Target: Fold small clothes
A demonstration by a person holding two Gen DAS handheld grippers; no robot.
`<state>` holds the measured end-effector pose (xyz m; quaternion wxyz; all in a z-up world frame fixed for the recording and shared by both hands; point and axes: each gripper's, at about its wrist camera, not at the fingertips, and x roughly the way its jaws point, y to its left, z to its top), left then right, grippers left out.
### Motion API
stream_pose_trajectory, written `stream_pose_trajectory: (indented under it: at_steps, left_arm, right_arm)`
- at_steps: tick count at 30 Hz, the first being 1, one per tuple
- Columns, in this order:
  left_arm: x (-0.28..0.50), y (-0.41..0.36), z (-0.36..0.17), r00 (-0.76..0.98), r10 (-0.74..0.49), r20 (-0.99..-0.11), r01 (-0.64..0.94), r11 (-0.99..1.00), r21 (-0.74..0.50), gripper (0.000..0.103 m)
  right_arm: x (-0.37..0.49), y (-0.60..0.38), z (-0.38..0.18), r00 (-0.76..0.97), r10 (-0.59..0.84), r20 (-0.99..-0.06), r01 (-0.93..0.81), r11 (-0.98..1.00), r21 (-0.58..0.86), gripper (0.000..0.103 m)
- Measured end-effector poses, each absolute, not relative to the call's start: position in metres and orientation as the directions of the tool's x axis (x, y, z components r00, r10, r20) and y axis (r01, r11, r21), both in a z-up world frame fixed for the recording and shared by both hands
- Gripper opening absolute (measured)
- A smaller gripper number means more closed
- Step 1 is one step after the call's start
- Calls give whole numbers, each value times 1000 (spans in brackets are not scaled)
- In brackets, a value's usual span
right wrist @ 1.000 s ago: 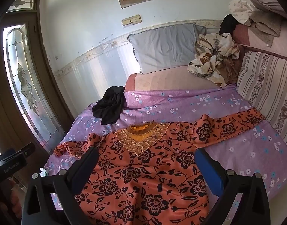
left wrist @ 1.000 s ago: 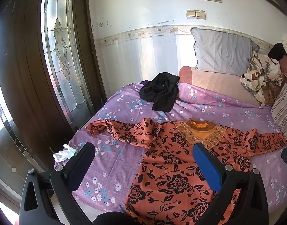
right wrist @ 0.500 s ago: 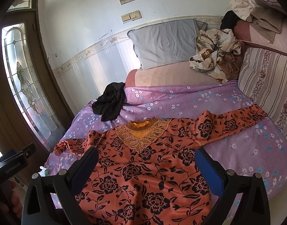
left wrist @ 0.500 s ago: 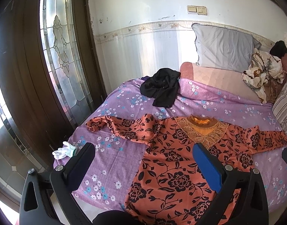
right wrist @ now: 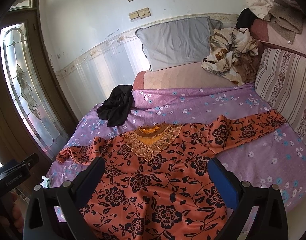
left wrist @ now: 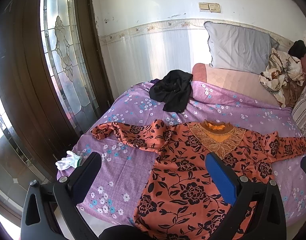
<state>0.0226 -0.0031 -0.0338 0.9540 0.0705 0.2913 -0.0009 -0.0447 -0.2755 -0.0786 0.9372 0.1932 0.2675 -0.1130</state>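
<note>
Orange blouse (left wrist: 195, 172) with black flowers is spread flat, front side up, across the near half of the bed (left wrist: 133, 166), on a purple sheet with little flowers. Gold lace collar points toward the wall, hem hangs toward the near edge. One sleeve runs out straight toward the striped cushion (right wrist: 288, 92), the other is a bit bunched up near the door (left wrist: 59, 60) side.

Left gripper (left wrist: 153, 172) is wide open with nothing in it, hovering above the sheet and the blouse's left side; one finger is black, the other has a blue pad. Right gripper (right wrist: 156, 176) is the same deal: wide open, empty, hanging over the blouse body, not touching as far as I can see.

Other stuff: a crumpled black garment (left wrist: 173, 92) further back on the sheet, well apart from the blouse; a white glove (left wrist: 68, 160) at the bed's corner by the door; a grey pillow (right wrist: 177, 40) against the wall and a heap of cream patterned cloth (right wrist: 230, 50) beside it.
</note>
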Motion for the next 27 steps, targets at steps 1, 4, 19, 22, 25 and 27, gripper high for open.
stream_pose_trajectory:
  at_steps: [1, 4, 19, 22, 25, 27]
  left_arm:
    - [22, -2, -34, 830, 38, -557, 43, 990, 131, 103]
    - [24, -3, -35, 830, 39, -557, 43, 990, 133, 103]
    - [40, -11, -48, 813, 45, -580, 51, 987, 149, 103]
    - [42, -13, -50, 812, 47, -582, 52, 987, 152, 103]
    - [44, -15, -51, 808, 48, -587, 54, 987, 155, 103]
    - [45, -15, -52, 807, 49, -588, 54, 986, 157, 103]
  right_arm:
    - [-44, -276, -79, 830, -108, -547, 316, 899, 302, 103]
    - [-41, -277, -81, 827, -108, -552, 319, 898, 303, 103]
    - [-30, -285, -94, 810, -100, -579, 337, 885, 320, 103]
    - [-28, -287, -96, 807, -99, -582, 341, 883, 322, 103]
    - [-27, -288, -98, 806, -99, -584, 343, 882, 324, 103]
    - [-26, -289, -99, 805, -98, -585, 345, 880, 327, 103]
